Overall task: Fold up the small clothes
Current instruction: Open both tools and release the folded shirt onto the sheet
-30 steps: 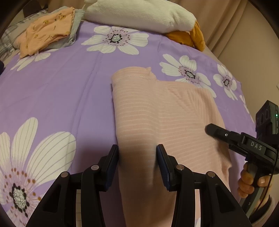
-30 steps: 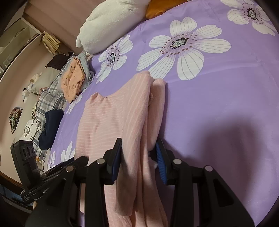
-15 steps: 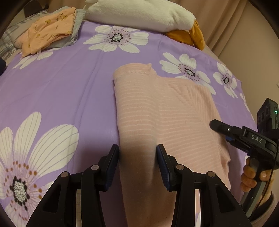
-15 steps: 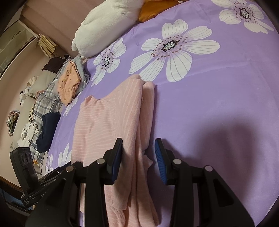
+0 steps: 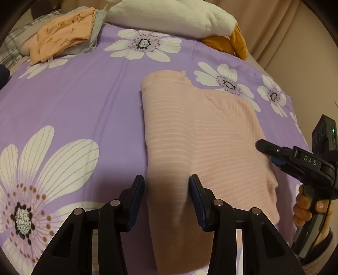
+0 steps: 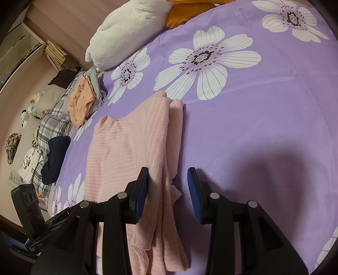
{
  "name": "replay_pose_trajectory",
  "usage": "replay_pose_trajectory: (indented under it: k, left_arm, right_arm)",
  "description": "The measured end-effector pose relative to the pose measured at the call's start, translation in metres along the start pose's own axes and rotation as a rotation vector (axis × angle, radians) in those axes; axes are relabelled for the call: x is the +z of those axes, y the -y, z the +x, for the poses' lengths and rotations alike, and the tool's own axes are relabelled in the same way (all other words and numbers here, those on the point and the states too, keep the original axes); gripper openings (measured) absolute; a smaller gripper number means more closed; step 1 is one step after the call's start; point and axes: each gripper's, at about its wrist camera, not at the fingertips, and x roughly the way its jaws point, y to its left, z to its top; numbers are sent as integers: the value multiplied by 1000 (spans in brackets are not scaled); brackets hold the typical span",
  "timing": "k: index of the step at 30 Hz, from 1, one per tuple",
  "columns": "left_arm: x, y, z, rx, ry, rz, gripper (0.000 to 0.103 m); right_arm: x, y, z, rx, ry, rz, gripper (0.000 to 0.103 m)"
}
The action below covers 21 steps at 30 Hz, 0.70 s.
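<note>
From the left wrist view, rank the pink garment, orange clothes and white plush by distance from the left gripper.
1. Pink garment: directly ahead of the left gripper, between its jaws.
2. Orange clothes: far left.
3. White plush: far edge, centre; close to the orange clothes' distance.

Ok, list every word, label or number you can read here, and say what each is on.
"DAS": white letters on the black body of the right gripper, seen from the left wrist.
A faint pale marking on the left gripper's body, low in the right wrist view: too small and dark to read.
Nothing else carries text.
</note>
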Motion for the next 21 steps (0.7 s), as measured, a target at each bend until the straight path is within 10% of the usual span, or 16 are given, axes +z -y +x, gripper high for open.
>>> replay_pose_trajectory:
  k: [21]
  left_arm:
    - [-18,-2,-11,11,-27,1,43]
  right_arm:
    - [-1,1,-8,-29,13,6,37]
